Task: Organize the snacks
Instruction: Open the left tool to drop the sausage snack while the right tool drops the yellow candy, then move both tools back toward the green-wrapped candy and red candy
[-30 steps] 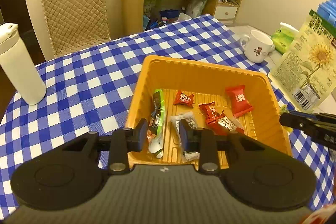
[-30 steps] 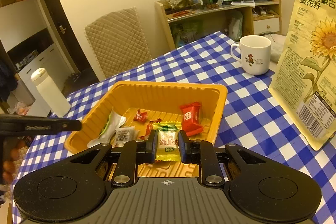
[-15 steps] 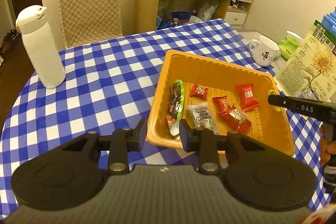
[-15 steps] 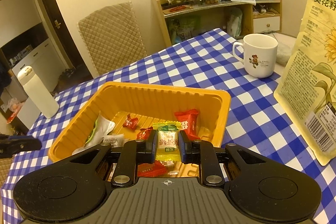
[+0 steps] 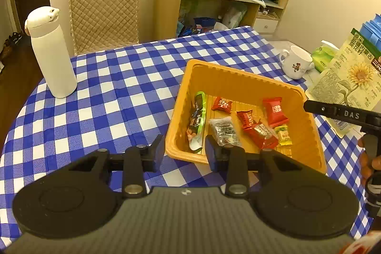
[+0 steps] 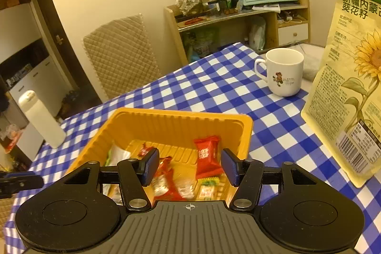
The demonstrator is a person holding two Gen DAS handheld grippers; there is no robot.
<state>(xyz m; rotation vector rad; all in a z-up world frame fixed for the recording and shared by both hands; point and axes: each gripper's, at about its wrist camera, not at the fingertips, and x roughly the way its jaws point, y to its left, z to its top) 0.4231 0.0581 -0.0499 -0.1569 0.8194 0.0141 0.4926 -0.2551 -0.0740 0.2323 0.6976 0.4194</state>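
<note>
An orange tray (image 5: pixel 238 77) (image 6: pixel 181 116) sits on the blue checked tablecloth. It holds several wrapped snacks: a red packet (image 5: pixel 275 111) (image 6: pixel 207 154), a long green packet (image 5: pixel 197 116), a silver packet (image 5: pixel 223 130) and a small yellow-green candy (image 5: pixel 283 135) (image 6: pixel 209 187). My right gripper (image 6: pixel 190 167) hovers over the tray's near side. Its jaws are opening, and the candy lies loose on the tray floor below them. My left gripper (image 5: pixel 184 154) hangs just outside the tray's near left corner, jaws opening a little with nothing between them. One right fingertip (image 5: pixel 333 110) reaches over the tray's right rim.
A white bottle (image 5: pixel 51 54) (image 6: pixel 40 120) stands at the table's left. A white mug (image 5: pixel 297 62) (image 6: pixel 283 72) and a tall sunflower-seed bag (image 5: pixel 352 77) (image 6: pixel 352 87) stand to the right of the tray. A quilted chair (image 5: pixel 102 6) is behind the table.
My right gripper has opened and let go of the yellow-green candy, which now lies in the tray. My left gripper has drawn back from over the tray to its outer corner.
</note>
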